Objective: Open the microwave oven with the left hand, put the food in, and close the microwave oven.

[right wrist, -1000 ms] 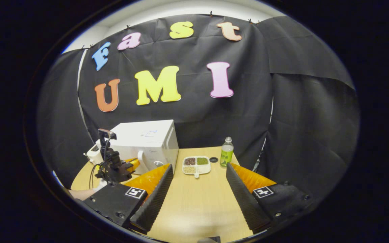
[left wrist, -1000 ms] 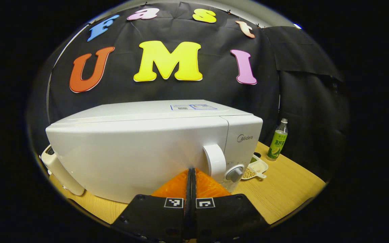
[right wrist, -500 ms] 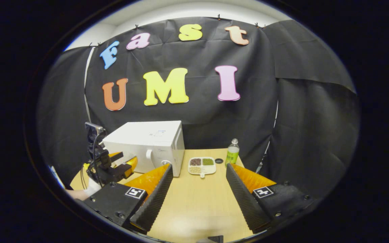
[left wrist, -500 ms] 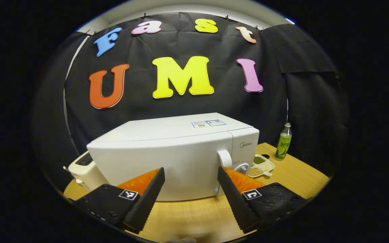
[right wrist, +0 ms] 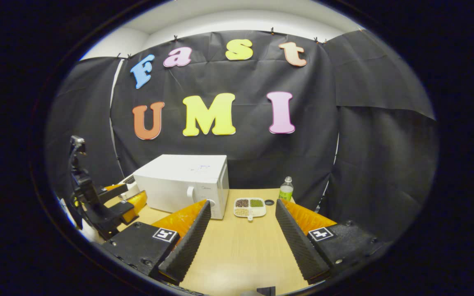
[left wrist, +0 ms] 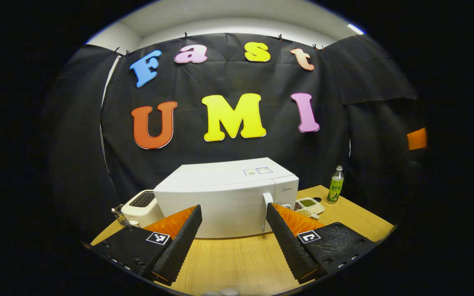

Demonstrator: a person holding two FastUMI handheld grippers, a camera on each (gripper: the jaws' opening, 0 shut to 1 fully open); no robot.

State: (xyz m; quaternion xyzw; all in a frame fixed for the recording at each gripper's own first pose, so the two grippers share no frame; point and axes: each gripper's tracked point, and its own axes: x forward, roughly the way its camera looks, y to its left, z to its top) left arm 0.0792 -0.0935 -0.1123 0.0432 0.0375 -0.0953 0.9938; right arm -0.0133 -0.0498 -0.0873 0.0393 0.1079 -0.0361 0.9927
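The white microwave point(left wrist: 224, 197) stands on the wooden table with its door shut and its handle point(left wrist: 266, 207) at the right of the door. My left gripper point(left wrist: 233, 211) hangs open, well back from the door, with nothing between its fingers. A white divided tray of beans and grains point(right wrist: 250, 206) lies to the right of the microwave point(right wrist: 183, 183). My right gripper point(right wrist: 243, 204) is open and empty above the table, back from the tray. The left gripper point(right wrist: 124, 197) also appears at the left of the right gripper view, in front of the microwave.
A white toaster point(left wrist: 140, 205) sits left of the microwave. A green-labelled bottle point(right wrist: 286, 191) stands behind the tray, with a dark cap point(right wrist: 269, 202) beside it. Bare wooden tabletop point(right wrist: 241, 255) stretches in front of both grippers.
My left gripper, shut close against the microwave door a second ago, has opened and drawn back from it. The right gripper has also backed off a little. The door stays shut.
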